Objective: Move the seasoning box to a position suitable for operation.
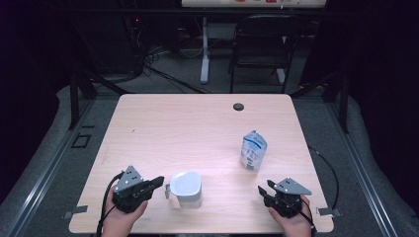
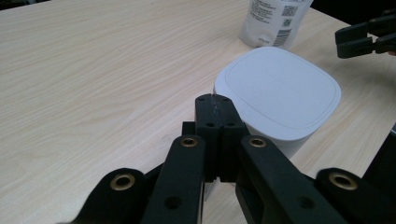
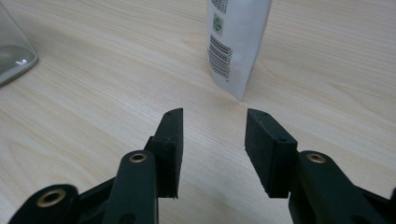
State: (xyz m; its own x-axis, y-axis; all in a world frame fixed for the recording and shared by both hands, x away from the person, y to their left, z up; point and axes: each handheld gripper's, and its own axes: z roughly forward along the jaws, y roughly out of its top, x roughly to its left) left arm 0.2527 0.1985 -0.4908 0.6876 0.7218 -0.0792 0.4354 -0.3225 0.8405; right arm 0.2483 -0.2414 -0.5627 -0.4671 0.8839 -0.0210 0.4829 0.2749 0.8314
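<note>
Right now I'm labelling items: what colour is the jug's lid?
White lid, clearest in the left gripper view.

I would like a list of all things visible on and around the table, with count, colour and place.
table: one, light wood, centre.
container: one, white with a white lid, near edge, beside the left gripper.
pouch: one, white with blue print, upright, right half.
round hole: one, dark, far edge of the table.
chair: one, black, behind the table.
left gripper: one, black, jaws shut, nothing between them.
right gripper: one, black, jaws open, empty.
</note>
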